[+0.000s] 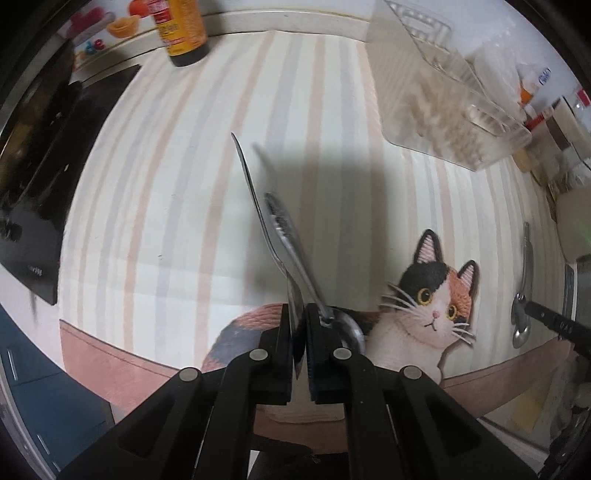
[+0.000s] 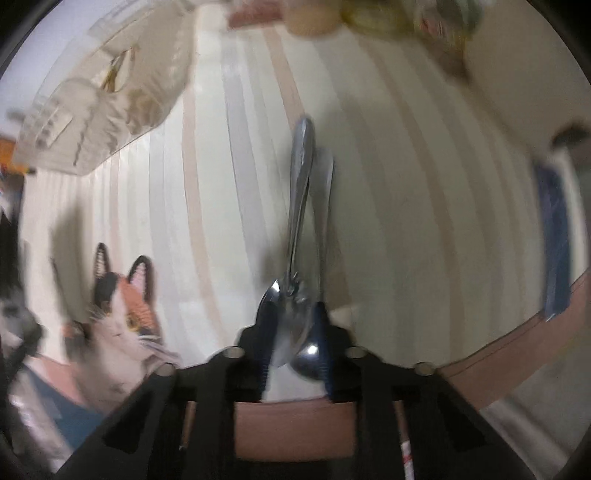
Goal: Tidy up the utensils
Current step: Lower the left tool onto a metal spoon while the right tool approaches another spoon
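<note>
Surface: desk covered by a striped mat (image 1: 207, 177) with a calico cat print (image 1: 436, 306) near its front edge.
Left gripper (image 1: 297, 325): points down over the mat; jaws closed on a flat metal utensil.
Flat metal utensil (image 1: 255, 199): thin blade-like piece held edge-on between the left jaws, its far end extending away from the camera above the mat; its exact type cannot be told.
Second utensil at left jaws (image 1: 295, 243): a metal spoon, its bowl just beside the right-hand finger of the left gripper, handle running alongside the flat piece; whether it is held or lying on the mat cannot be told.
Right gripper (image 2: 293, 332): points down over the mat; view blurred; jaws closed around the bowl end of a spoon.
Spoon in right jaws (image 2: 301, 184): metal, bowl between the blue pads, handle extending away over the stripes; a second bowl shape shows at the pads, either another spoon or a reflection, not determinable.
Clear organizer tray (image 1: 443, 92): transparent plastic, at the far right of the mat in the left wrist view, at the far left in the right wrist view.
Brown bottle (image 1: 181, 29): stands at the far edge of the desk, yellow label.
Dark appliance (image 1: 40, 177): at the left edge, beside the mat.
</note>
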### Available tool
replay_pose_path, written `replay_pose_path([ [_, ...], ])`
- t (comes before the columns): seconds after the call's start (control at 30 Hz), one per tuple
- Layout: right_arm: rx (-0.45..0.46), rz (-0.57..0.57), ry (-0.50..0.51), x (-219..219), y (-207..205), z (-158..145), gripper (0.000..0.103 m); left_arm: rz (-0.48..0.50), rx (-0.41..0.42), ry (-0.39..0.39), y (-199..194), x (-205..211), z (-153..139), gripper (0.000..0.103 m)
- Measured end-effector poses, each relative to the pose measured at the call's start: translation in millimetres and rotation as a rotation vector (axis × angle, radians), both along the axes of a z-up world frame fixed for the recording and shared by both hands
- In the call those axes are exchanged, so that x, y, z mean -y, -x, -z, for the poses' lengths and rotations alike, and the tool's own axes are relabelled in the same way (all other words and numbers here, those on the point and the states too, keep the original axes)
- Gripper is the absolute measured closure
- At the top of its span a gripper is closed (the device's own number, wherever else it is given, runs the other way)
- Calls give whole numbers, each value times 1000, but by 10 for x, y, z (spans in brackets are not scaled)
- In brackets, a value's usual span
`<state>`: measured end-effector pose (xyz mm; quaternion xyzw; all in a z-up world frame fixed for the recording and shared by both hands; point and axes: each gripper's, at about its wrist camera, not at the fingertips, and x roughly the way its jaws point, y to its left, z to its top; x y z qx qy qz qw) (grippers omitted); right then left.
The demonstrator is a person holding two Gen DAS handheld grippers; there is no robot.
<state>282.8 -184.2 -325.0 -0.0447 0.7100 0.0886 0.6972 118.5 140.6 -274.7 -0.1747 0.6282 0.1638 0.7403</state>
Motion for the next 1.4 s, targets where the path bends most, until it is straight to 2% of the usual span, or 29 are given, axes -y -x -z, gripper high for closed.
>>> replay_pose_path([
  [0.07,-38,-34,-6,-92,47,70,103,-24,-2,7,60,-54,25,100],
  [0.17,-28,-56,-11,-202,140,128,103,-50,-4,20,200,-196,31,100],
  [0.27,-53,-20,-105,-231,199,101,103,-83,0,42,324,-245,53,99],
  [0.37,-45,18,-173,-197,204,-23,103,-108,-12,97,342,-226,153,97],
  [0.53,-6,57,-220,-43,94,-267,103,-114,-48,165,301,-115,358,66],
  [0.63,-21,66,-238,20,34,-317,103,-135,-83,210,268,-79,494,57],
  [0.7,-23,79,-221,74,8,-280,103,-142,-93,181,235,-56,496,54],
  [0.8,-42,89,-205,183,99,-216,102,-114,-111,118,176,10,484,57],
  [0.87,-53,99,-199,188,156,-147,102,-93,-111,63,143,71,462,70],
  [0.9,-54,101,-197,193,173,-130,102,-68,-105,39,132,103,439,92],
  [0.93,-53,104,-194,201,184,-121,102,-55,-99,50,118,125,431,96],
  [1.03,-52,118,-193,227,189,-93,102,-26,-76,63,103,216,389,102],
  [1.2,-38,140,-198,262,144,-101,102,18,13,64,115,397,93,102],
  [1.3,-31,144,-206,277,119,-127,102,-7,50,68,199,302,-95,102],
  [1.4,-33,145,-211,259,104,-129,102,-51,51,88,315,141,-122,101],
])
